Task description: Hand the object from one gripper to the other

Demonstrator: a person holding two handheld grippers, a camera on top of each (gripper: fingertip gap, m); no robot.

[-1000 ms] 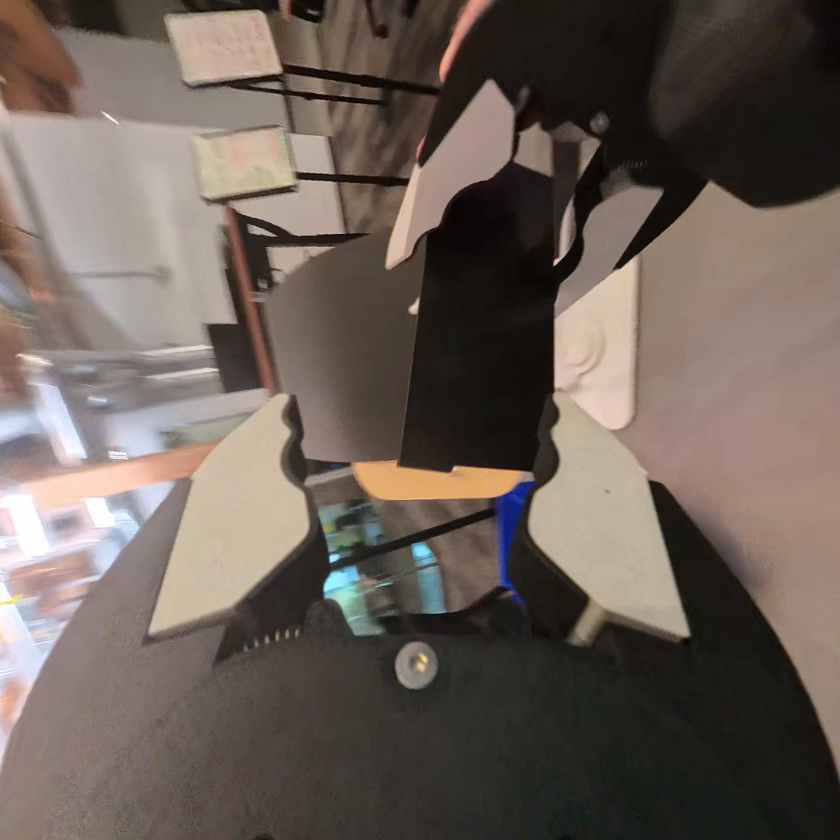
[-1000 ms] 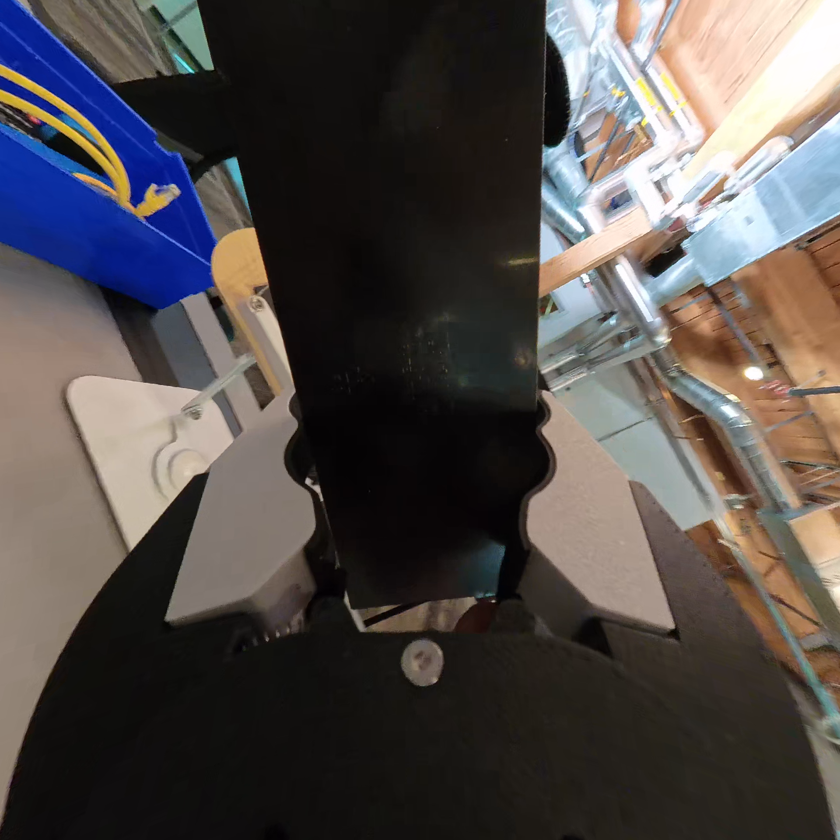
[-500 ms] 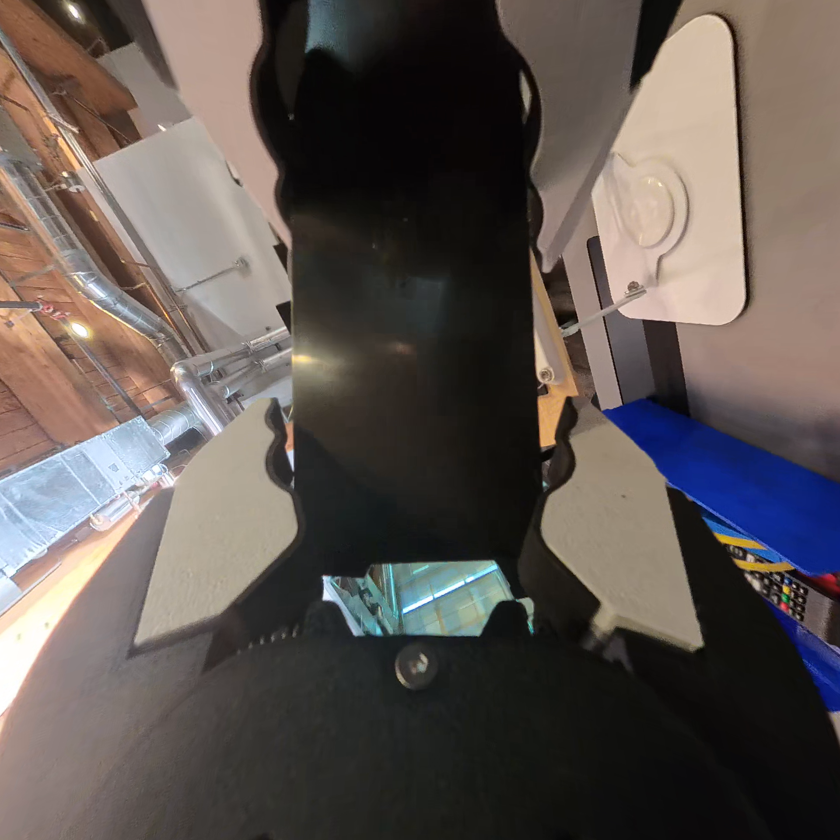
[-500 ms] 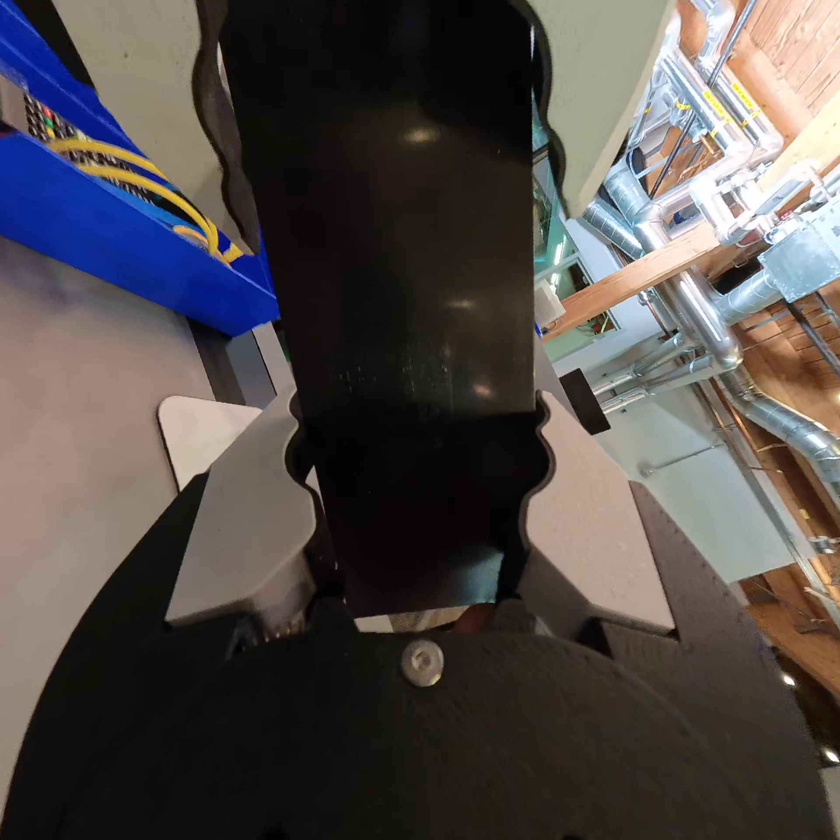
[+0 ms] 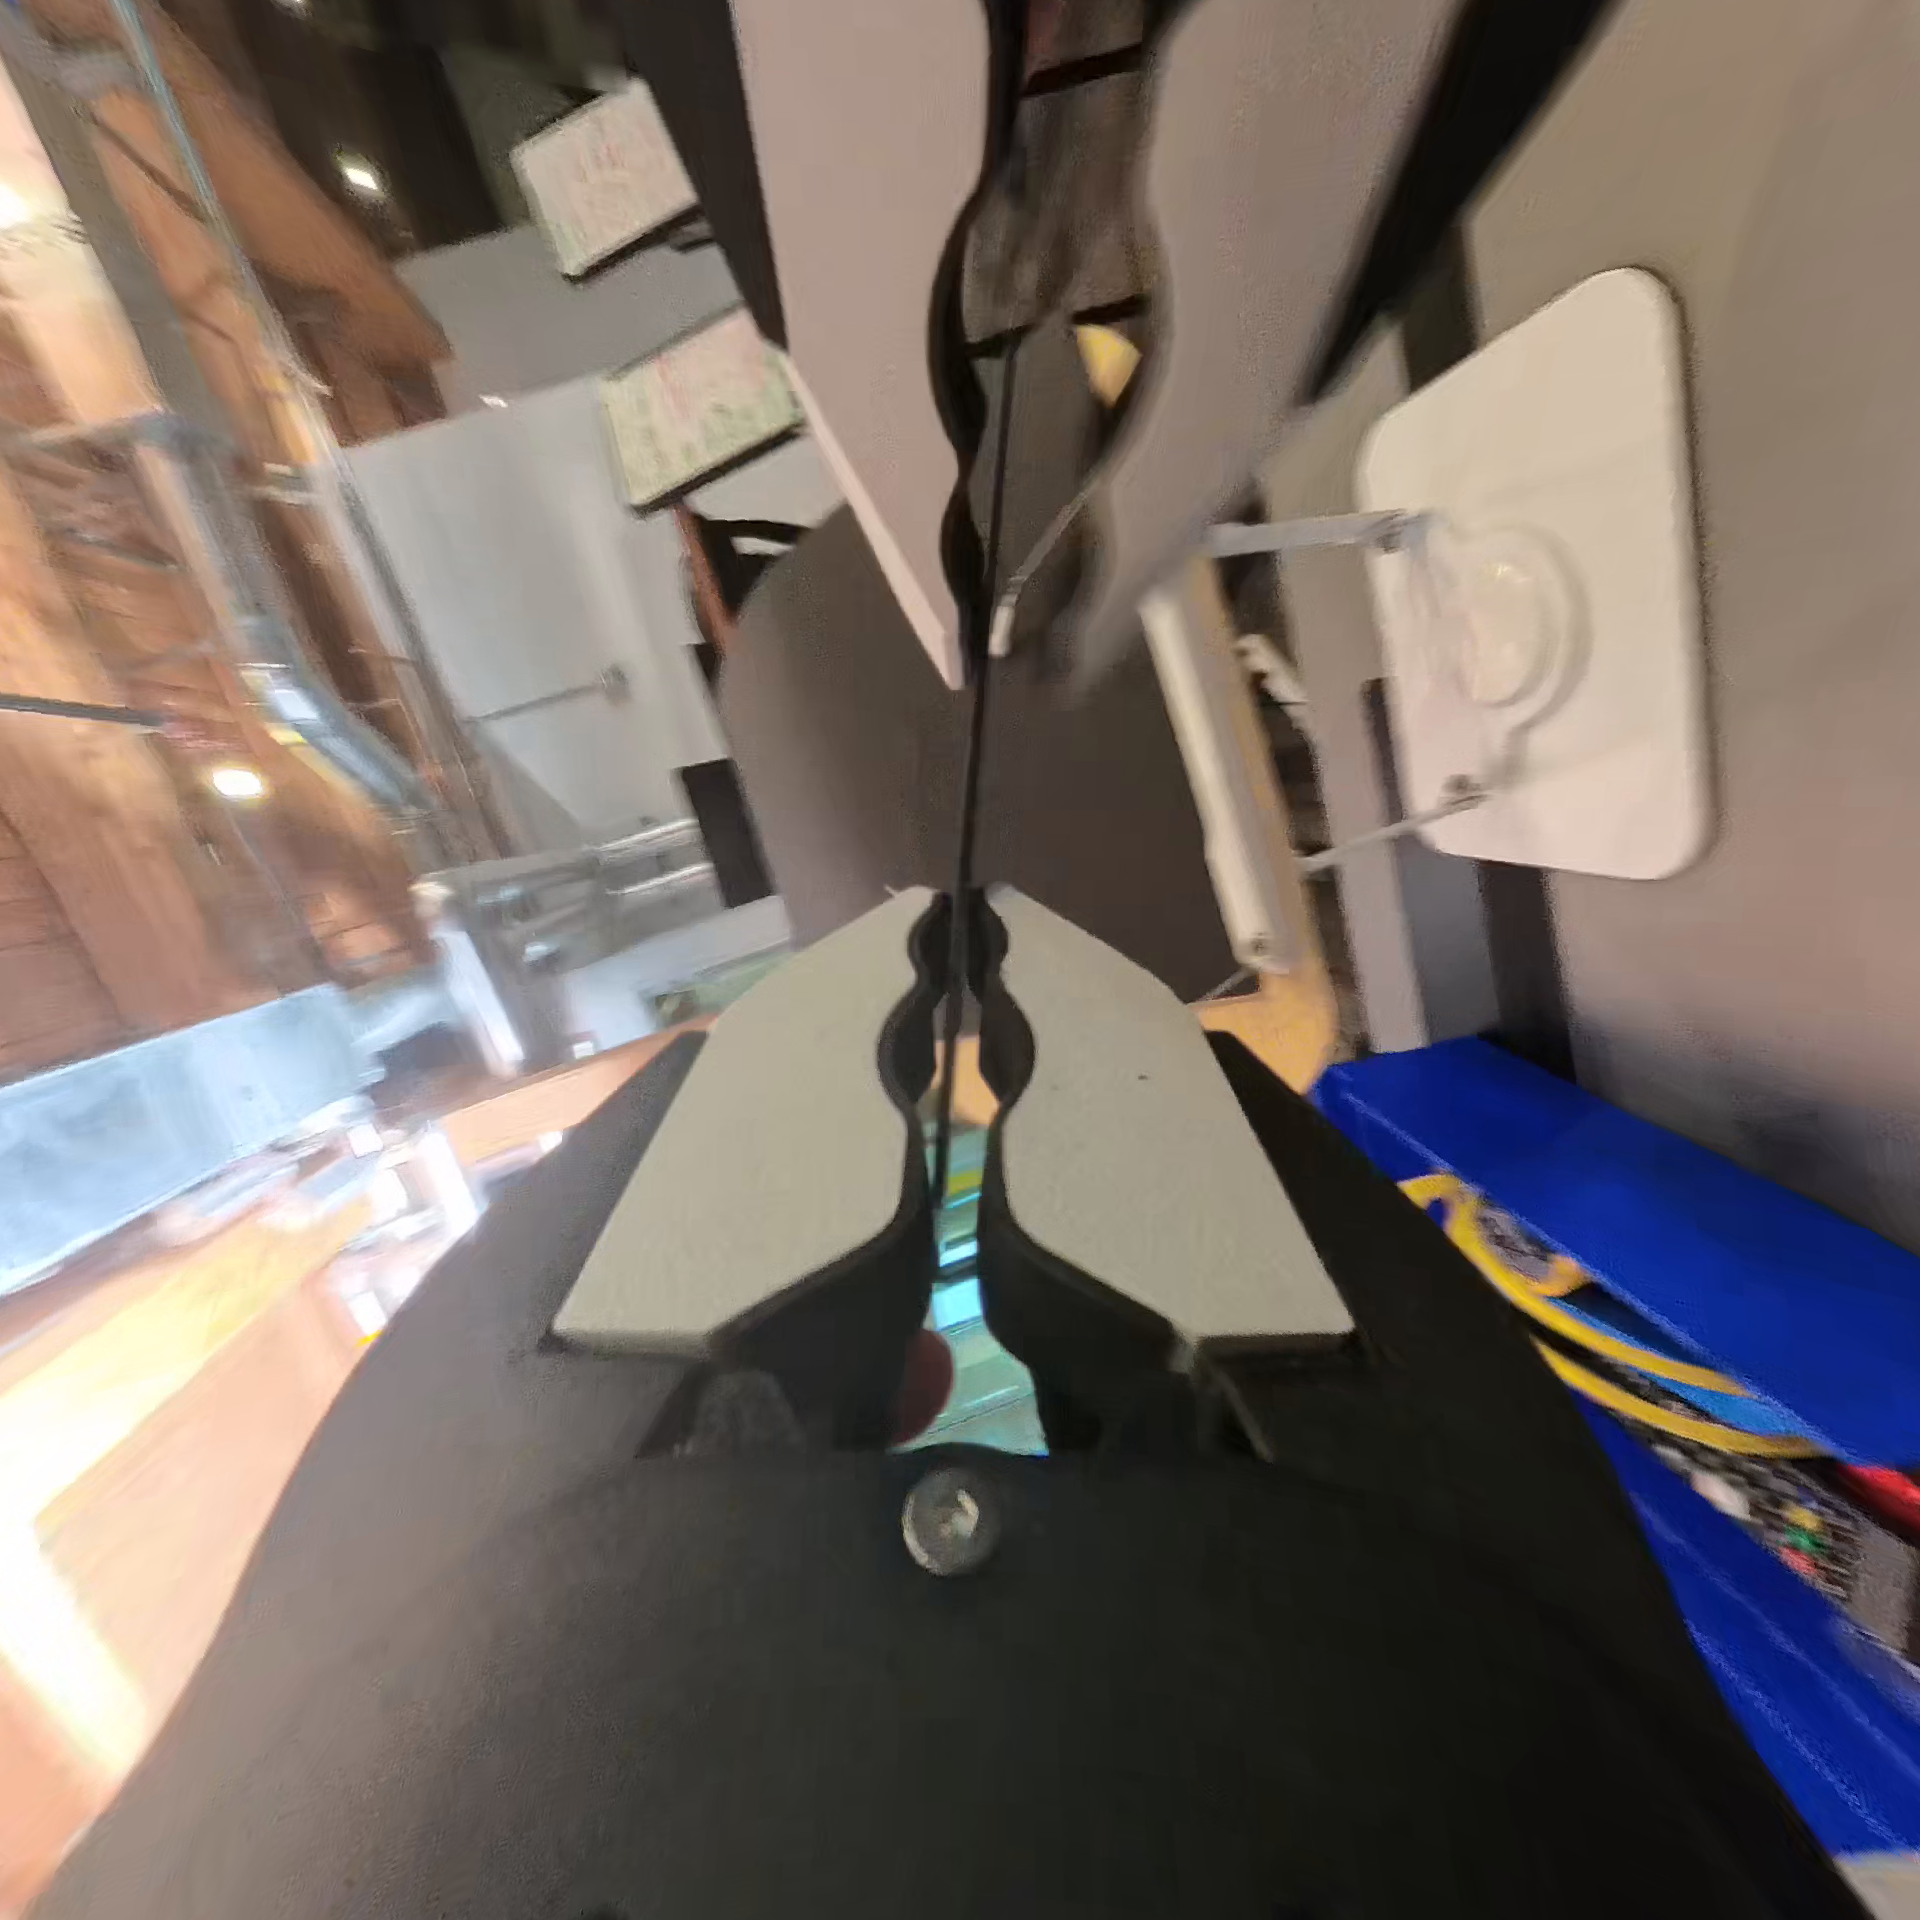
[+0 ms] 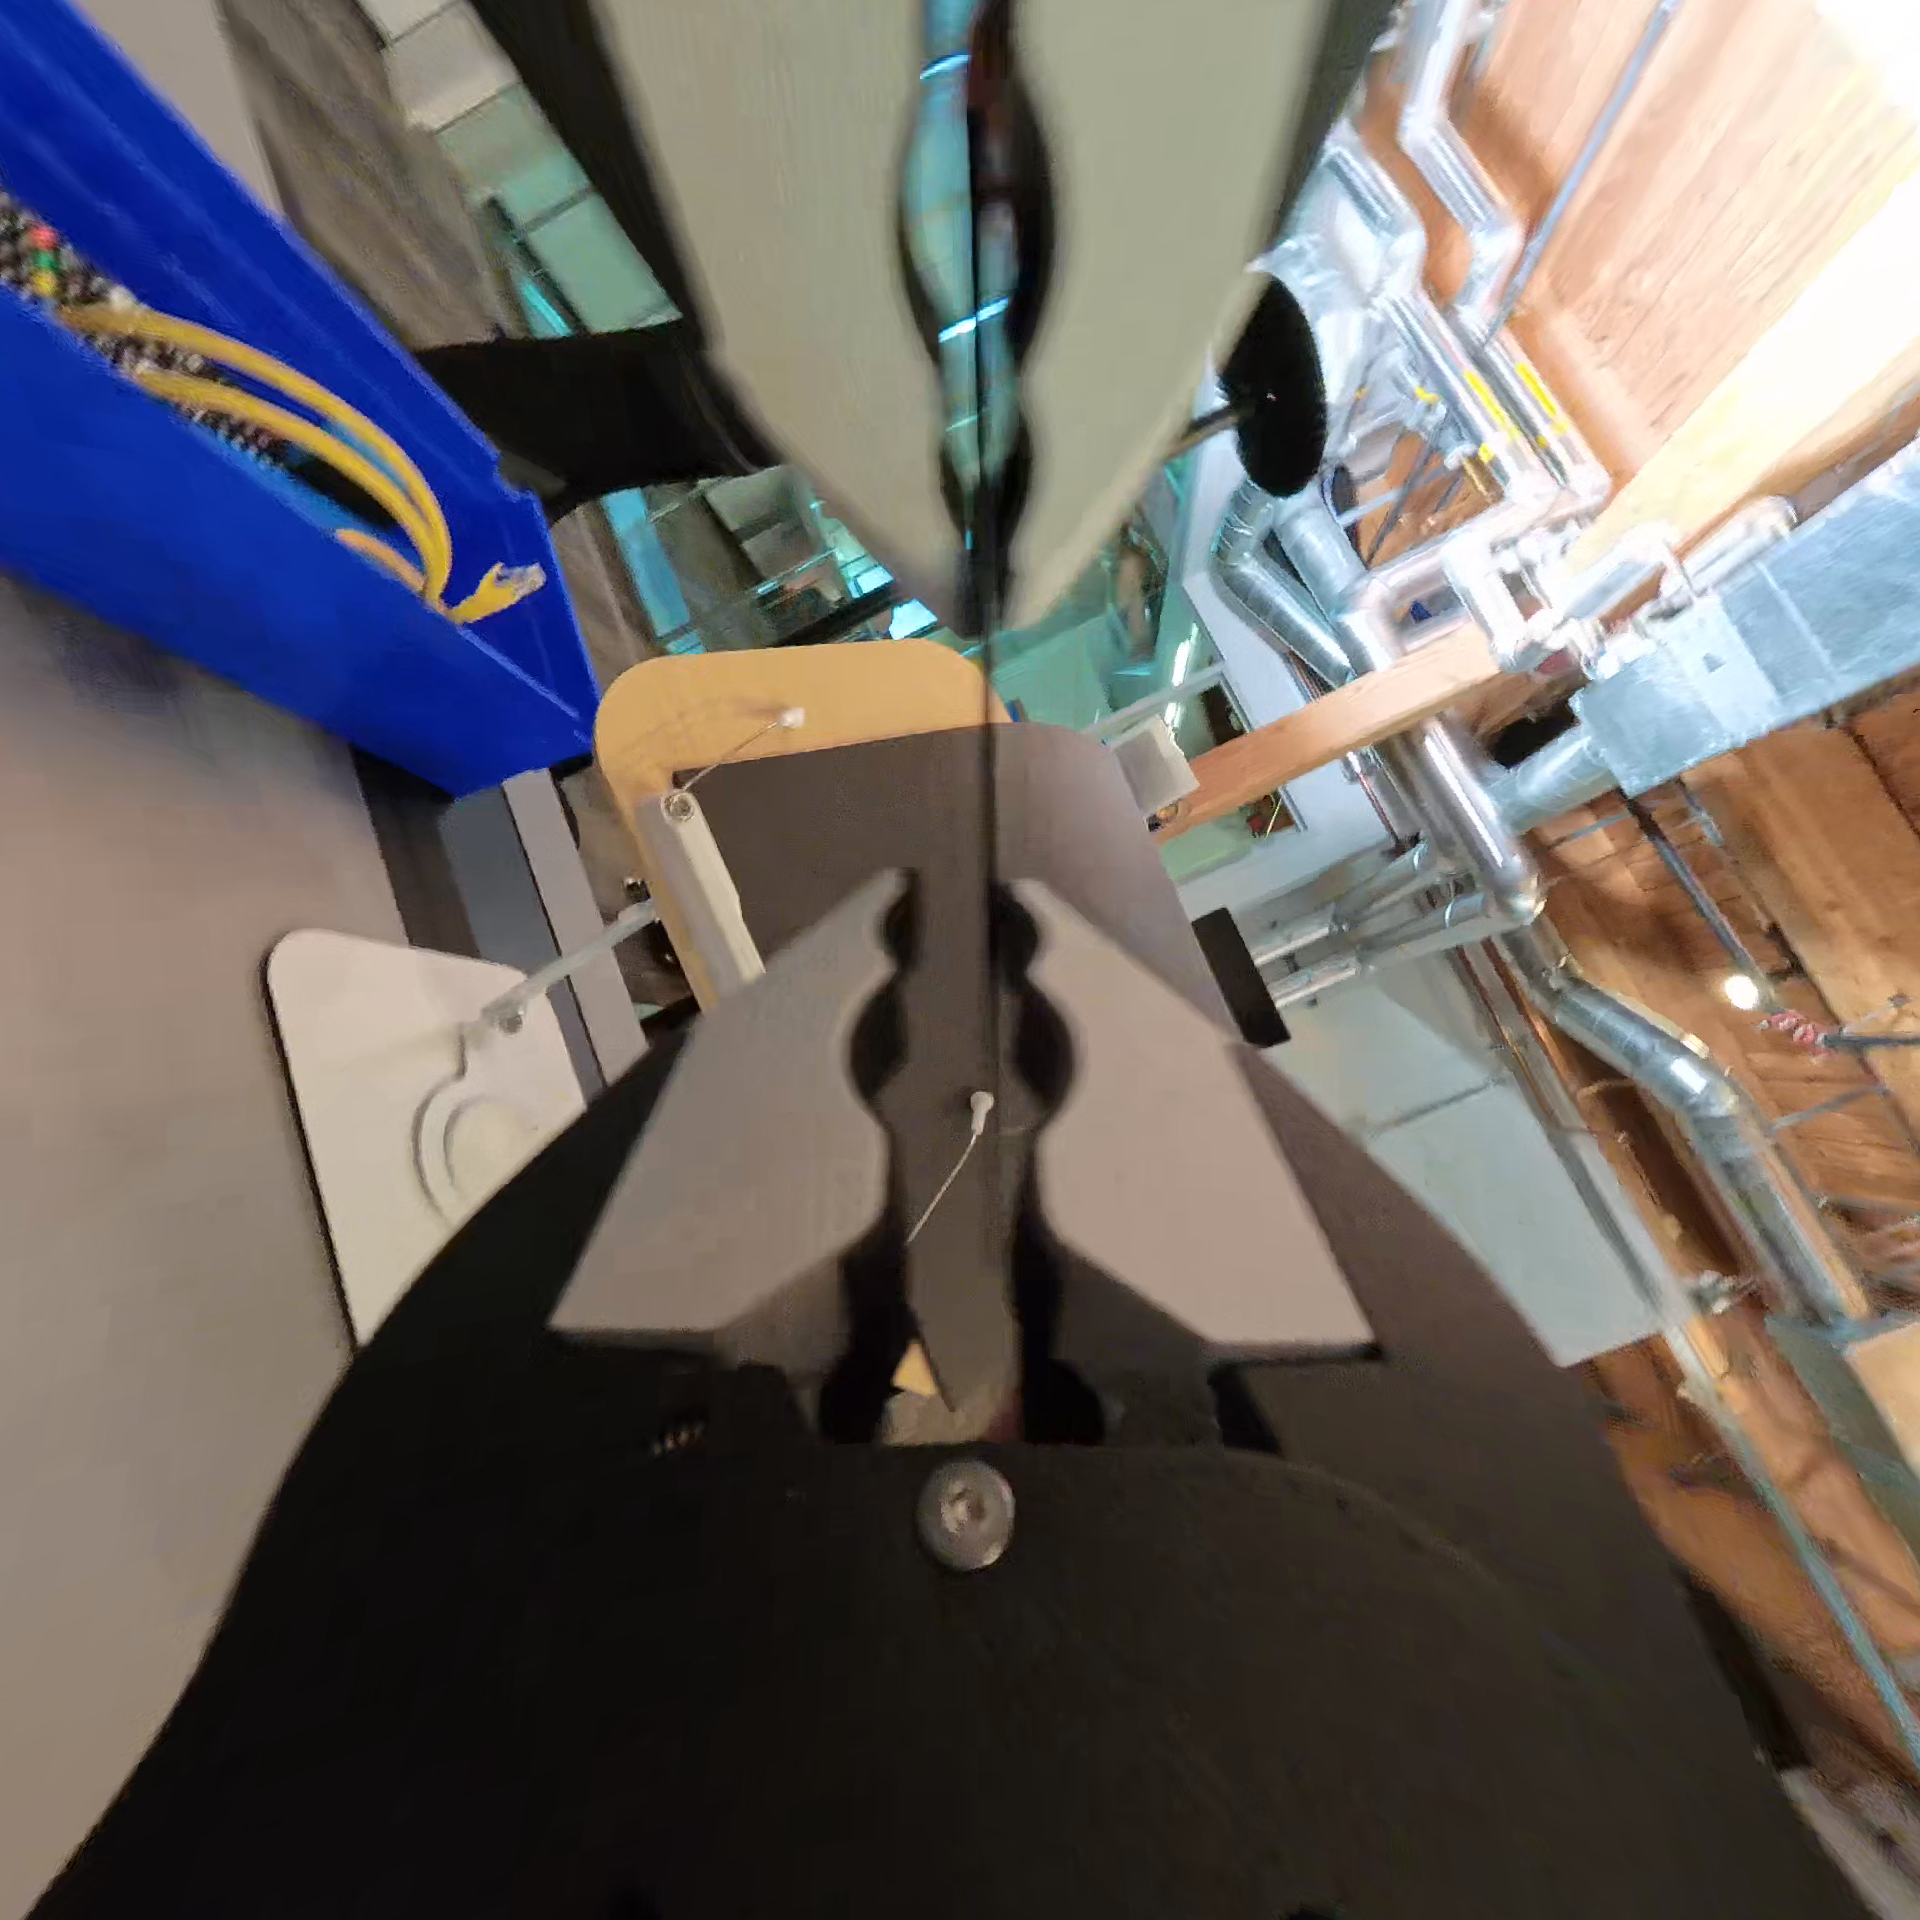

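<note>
Gripping the thin black object (image 5: 971,769) edge-on at frame centre, the left gripper (image 5: 964,914) has now closed on it, while the right gripper (image 6: 961,904) has parted slightly, suggesting release.

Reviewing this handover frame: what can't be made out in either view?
- Black sheet: edge-on in both views, only a thin line, so its faces and outline are hidden.
- Right gripper: in the left wrist view it is motion-blurred and cut by the top edge; pad contact with the sheet is unclear.
- Blue bin: its contents are blurred and cut by the right edge.
</note>
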